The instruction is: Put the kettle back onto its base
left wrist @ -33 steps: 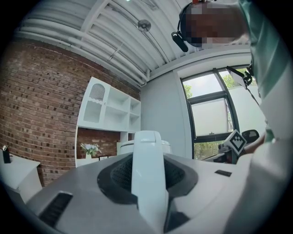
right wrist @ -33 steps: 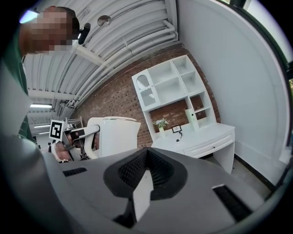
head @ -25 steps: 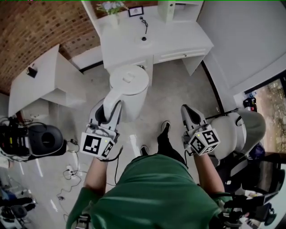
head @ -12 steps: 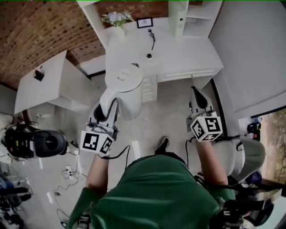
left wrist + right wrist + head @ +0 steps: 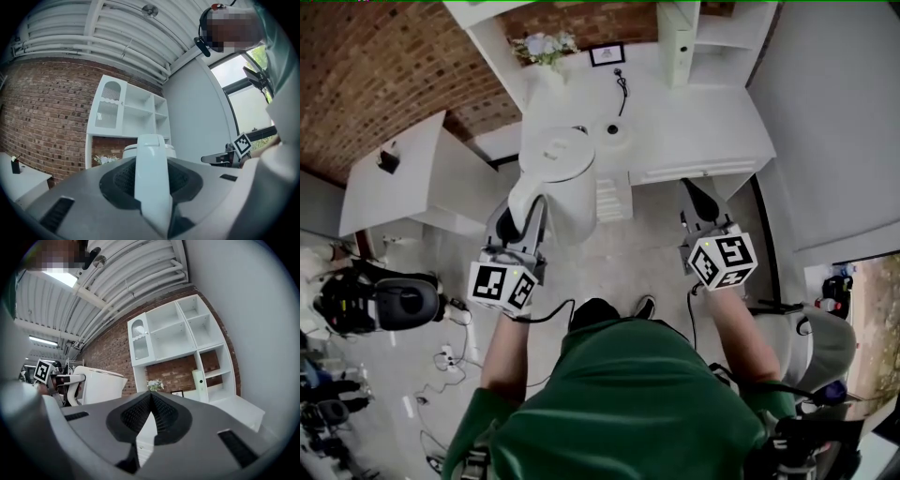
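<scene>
Kettle [image 5: 561,178] transport is done by the handle [image 5: 151,178], which keeps the white body upright and its lid level while it is carried in the air. The kettle is held off the front left corner of the white desk [image 5: 712,122], not resting on anything. Its round base [image 5: 614,131] lies on the desktop towards the left edge, just beyond the kettle, with a dark cord [image 5: 622,86] running from it towards the rear edge. The kettle has not yet been set on the base; it is judged that it must be brought over the disc and lowered straight down so that the socket underneath meets the centre.

The left gripper [image 5: 517,223] is pointed level, and its jaws are clamped on the handle from both sides, held partly apart by the handle's width, the dark pads pressed against the white plastic.

The right gripper [image 5: 698,202] is held above the floor at the desk's front edge, well apart from the kettle. Its jaws are closed together and nothing is held between them; it is judged to be kept aside as a spare.
</scene>
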{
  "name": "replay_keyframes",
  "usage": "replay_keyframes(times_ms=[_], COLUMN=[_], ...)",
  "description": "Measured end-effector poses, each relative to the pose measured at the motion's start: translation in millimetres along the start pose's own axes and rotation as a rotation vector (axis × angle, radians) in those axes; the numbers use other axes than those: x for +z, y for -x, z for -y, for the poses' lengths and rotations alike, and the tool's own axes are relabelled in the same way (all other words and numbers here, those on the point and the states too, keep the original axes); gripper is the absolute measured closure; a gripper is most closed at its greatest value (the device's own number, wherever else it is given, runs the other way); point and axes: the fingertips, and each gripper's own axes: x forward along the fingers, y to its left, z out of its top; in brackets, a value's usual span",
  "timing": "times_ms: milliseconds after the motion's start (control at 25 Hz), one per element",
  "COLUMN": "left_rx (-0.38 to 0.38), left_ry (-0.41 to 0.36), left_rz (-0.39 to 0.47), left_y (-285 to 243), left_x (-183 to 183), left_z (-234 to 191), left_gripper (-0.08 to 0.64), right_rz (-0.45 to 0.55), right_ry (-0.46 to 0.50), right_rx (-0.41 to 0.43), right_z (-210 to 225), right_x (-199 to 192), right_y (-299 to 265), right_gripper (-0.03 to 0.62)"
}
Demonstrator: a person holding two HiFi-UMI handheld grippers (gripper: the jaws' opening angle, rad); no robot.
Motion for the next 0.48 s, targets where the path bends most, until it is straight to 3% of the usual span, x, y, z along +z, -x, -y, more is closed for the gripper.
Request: replay_keyframes(times_ms=[480], left_rx=[-0.047], left_ry=[0.014], left_rz=[-0.01], left_y=[-94], left_x=[-20], left_z=[-47], left_gripper=[0.427], right_rz=[-0.044], right_ry=[-0.029], right_rx=[-0.046], right_z=[49], right_x=[-17], right_y=[-73], right_gripper=[0.58])
